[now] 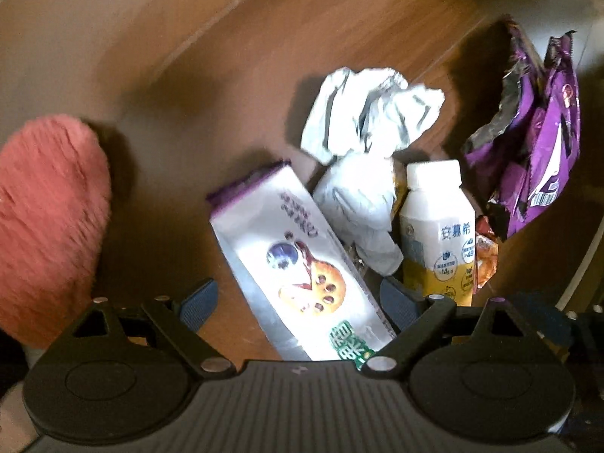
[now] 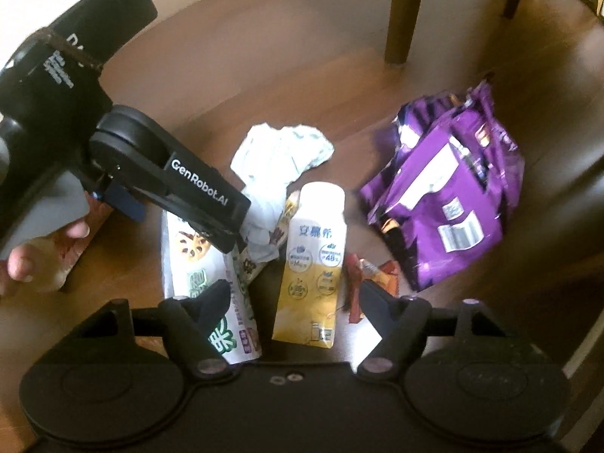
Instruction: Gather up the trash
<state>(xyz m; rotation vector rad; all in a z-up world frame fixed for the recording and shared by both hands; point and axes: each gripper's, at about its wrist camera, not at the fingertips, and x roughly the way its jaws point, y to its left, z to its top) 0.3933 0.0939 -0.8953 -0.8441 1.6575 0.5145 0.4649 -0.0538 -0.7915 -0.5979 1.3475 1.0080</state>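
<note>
The trash lay heaped on a brown wooden floor (image 2: 302, 75): a flat white snack wrapper (image 1: 298, 268) printed with biscuits, a crumpled white paper wad (image 1: 362, 120), a small yogurt bottle (image 2: 315, 260) and a purple foil bag (image 2: 449, 204) off to the right, well apart from the bottle. The left gripper (image 1: 298, 302) hung with jaws spread either side of the wrapper, not closed on it; the right gripper (image 2: 294, 302) stood open over the bottle's base. The wrapper looked light, limp and slick, best pinched across its width. The bottle seemed stiff, probably light, and suited a grip around its body. The paper wad touched both, so it could drag along. A pink furry slipper (image 1: 49, 226) sat clear at left.
</note>
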